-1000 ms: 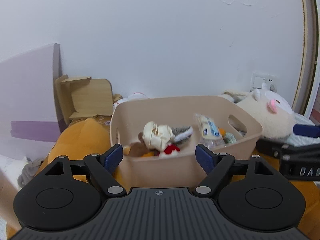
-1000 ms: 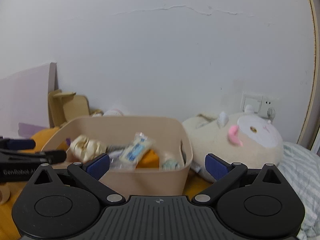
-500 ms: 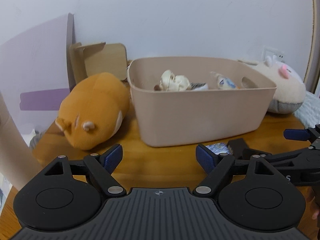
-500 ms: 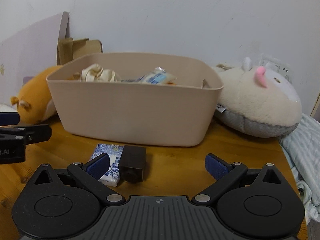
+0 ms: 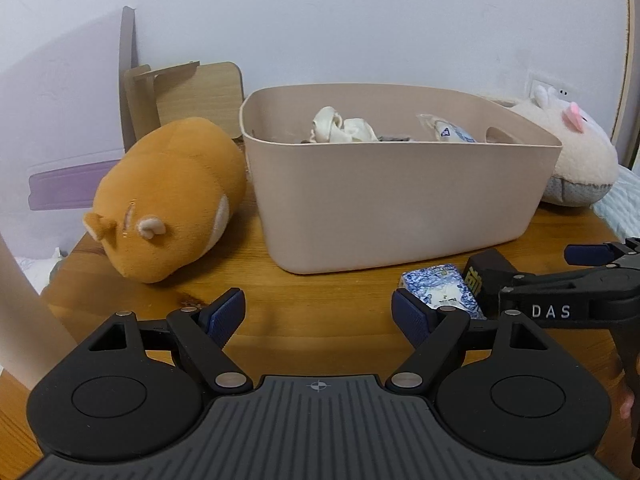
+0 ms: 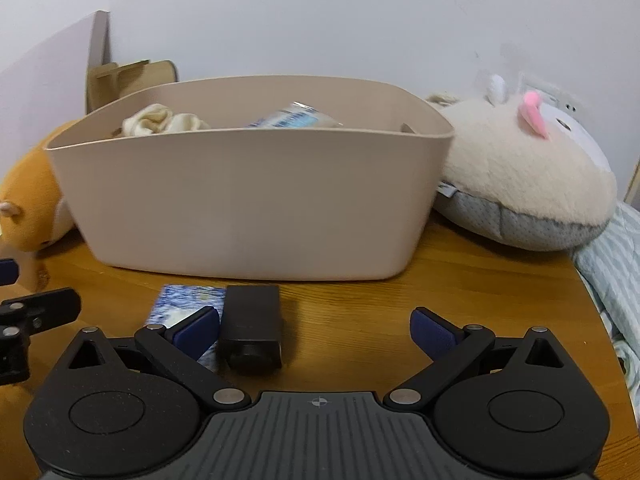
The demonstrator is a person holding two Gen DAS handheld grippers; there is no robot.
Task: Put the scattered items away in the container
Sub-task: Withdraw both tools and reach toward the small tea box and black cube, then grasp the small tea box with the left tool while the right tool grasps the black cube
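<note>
A beige plastic bin (image 5: 392, 208) (image 6: 248, 204) stands on the wooden table and holds a cream cloth toy (image 5: 340, 130) and a blue-white packet (image 5: 444, 132). On the table in front of it lie a blue-white patterned packet (image 5: 440, 286) (image 6: 180, 306) and a black box (image 6: 251, 324) (image 5: 486, 274) side by side. My left gripper (image 5: 318, 312) is open and empty, low over the table left of the packet. My right gripper (image 6: 316, 330) is open and empty, with its left finger beside the black box.
An orange plush (image 5: 168, 196) lies left of the bin. A white plush (image 6: 524, 180) lies right of it. A wooden stand (image 5: 192, 88) leans at the wall behind. Striped bedding (image 6: 612, 264) hangs past the table's right edge.
Both grippers have dropped from above the bin down to table level in front of it and moved closer to the packet and black box. Both stay open.
</note>
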